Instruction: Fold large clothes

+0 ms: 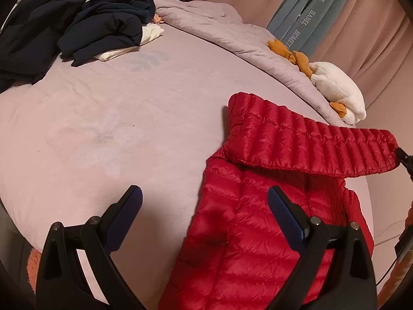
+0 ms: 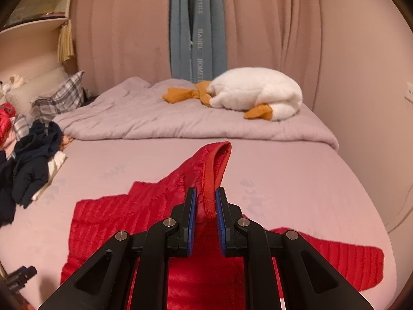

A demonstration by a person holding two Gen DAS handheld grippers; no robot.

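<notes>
Right tool (image 2: 205, 202) is clenched on the cuff of the red puffer jacket (image 2: 144, 206), the ribbed edge of the sleeve pinched between its two blue pads, with a short loop of hem sticking up past them. Left tool (image 1: 205, 206) is released, fingers spread wide, hovering over the jacket's body and the bare bed sheet (image 1: 116, 129); nothing between its pads.

Jacket: bright red, shiny, quilted in narrow horizontal channels. It lies flat on the pink-lilac sheet at the near side of the bed. In the left wrist view one sleeve (image 1: 309, 139) is lifted and stretched across the top of the body toward the right edge of frame, where the black tip of the right tool (image 1: 405, 159) holds its end. In the right wrist view the other sleeve (image 2: 348, 255) lies spread on the sheet to the right.

Elsewhere on the bed: a heap of dark navy clothes (image 1: 103, 23) over something white, a folded-back lilac quilt (image 2: 180, 118), a white plush duck (image 2: 255, 93) with orange feet resting on the quilt.

Hidden or unclear: jacket's lower hem is cut off by both frames and by the tool bodies; collar and zip cannot be made out.
</notes>
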